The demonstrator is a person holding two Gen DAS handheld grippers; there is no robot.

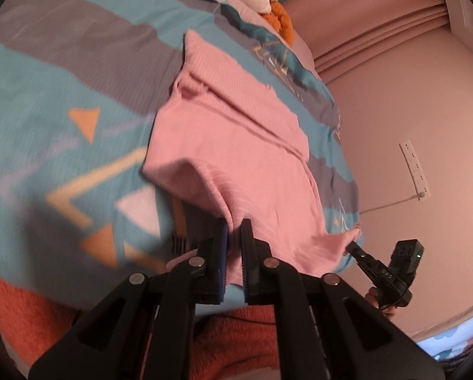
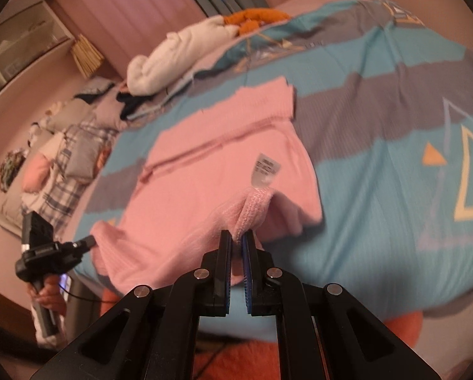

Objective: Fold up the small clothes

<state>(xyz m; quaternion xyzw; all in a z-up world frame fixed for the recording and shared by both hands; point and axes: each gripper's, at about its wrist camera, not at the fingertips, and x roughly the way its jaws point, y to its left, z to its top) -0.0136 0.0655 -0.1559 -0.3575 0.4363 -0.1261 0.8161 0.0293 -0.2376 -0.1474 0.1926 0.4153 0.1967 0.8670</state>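
At the near edge of the bed, our left gripper (image 1: pixel 234 226) and right gripper (image 2: pixel 237 236) each pinch a corner of the pink garment (image 1: pixel 236 133), jaws closed on its hem; it lies across the patterned bedspread (image 1: pixel 56 101).

We are in a home bedroom. We see a bed covered by a teal and grey patterned duvet (image 2: pixel 378 88), plaid pillows (image 2: pixel 68 164) heaped at its head, piles of clothes (image 2: pixel 179 53) on the bedding, pink curtains (image 2: pixel 135 9) over a window, and a wall socket strip (image 1: pixel 415 171) beside the bed.
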